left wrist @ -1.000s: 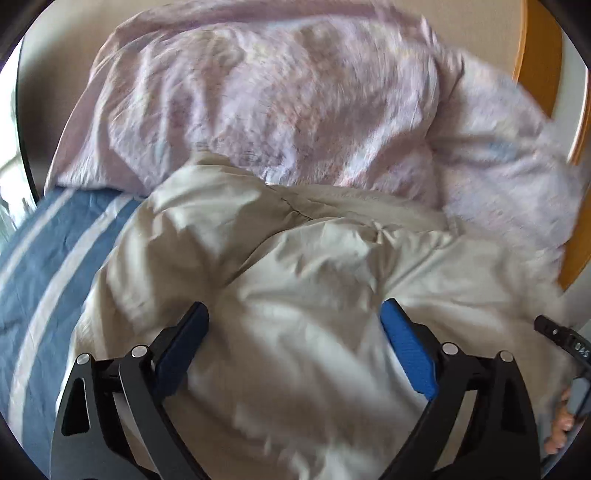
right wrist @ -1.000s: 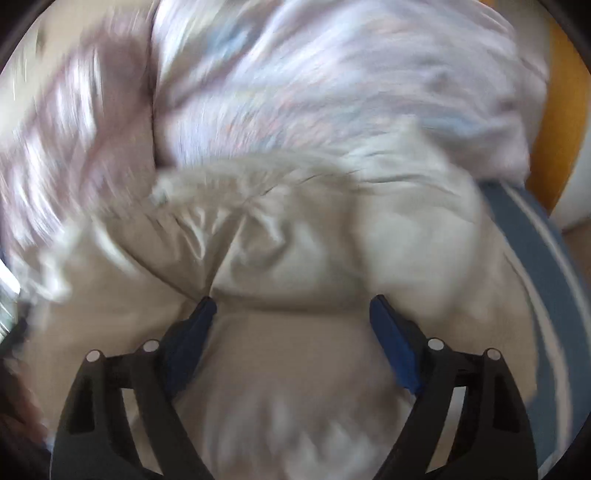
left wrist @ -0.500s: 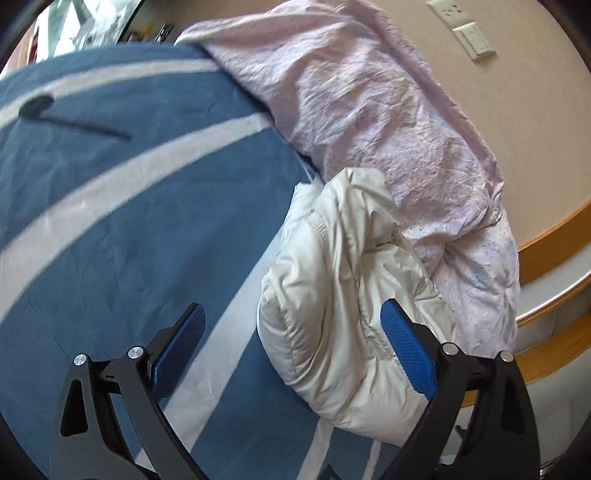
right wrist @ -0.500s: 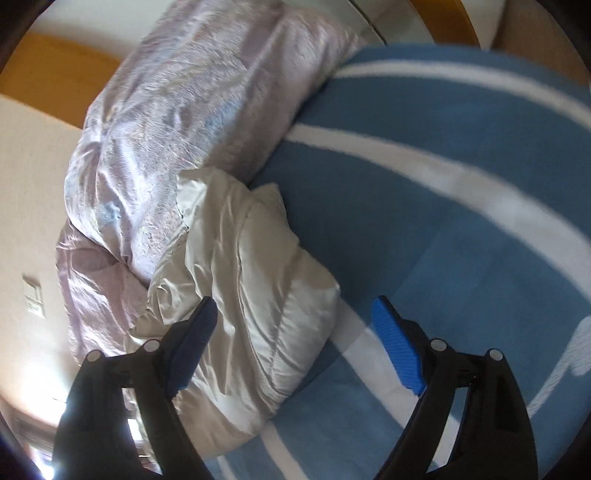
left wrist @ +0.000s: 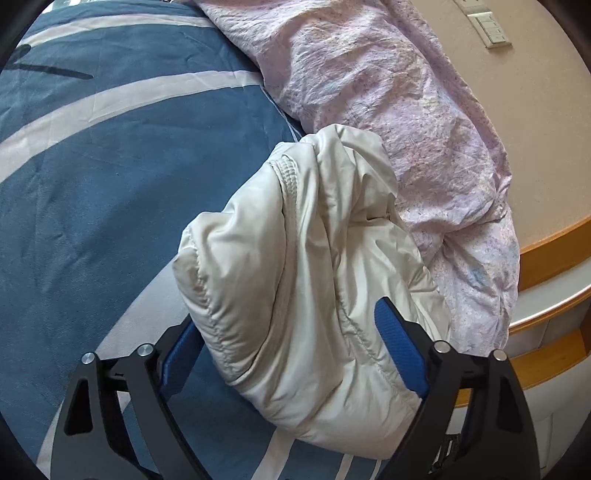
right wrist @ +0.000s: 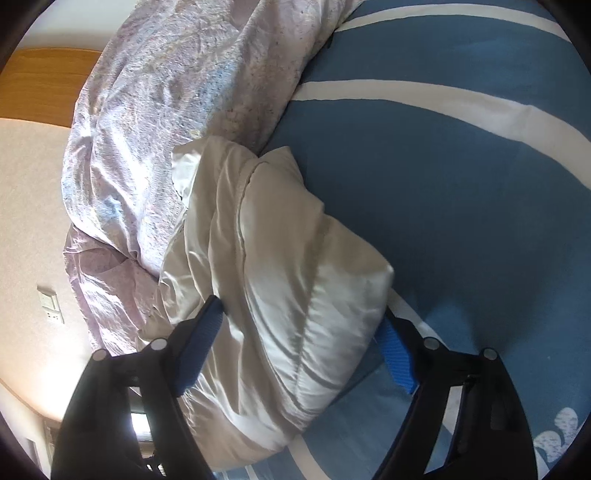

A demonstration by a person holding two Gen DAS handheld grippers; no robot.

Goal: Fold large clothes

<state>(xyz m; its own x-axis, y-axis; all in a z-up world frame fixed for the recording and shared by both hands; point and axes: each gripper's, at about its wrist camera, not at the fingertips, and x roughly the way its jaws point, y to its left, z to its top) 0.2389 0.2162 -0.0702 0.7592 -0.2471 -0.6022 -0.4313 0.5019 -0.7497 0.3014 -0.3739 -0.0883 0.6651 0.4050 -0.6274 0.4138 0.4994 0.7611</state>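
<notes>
A cream padded jacket (left wrist: 314, 258), folded into a thick bundle, lies on the blue bedspread (left wrist: 110, 184) against a pink duvet (left wrist: 388, 92). My left gripper (left wrist: 288, 314) straddles one end of the bundle and its jaws are closing. The left pad is half hidden under the bulging fabric and the right pad lies against its flank. In the right wrist view the same jacket (right wrist: 288, 258) fills my right gripper (right wrist: 301, 308), whose jaws are also closing. One pad dents the jacket's side and the other is tucked behind its corner.
The crumpled pink duvet (right wrist: 177, 92) is heaped along the wall side of the bed. Behind it are a beige wall with a switch plate (left wrist: 491, 29) and a wooden ledge (left wrist: 554, 243). The white-striped blue bedspread (right wrist: 461, 203) spreads wide on the other side.
Both grippers rolled and dropped from above the jacket to its two ends. The bundle now sits between each pair of fingers, and both jaws have narrowed onto it.
</notes>
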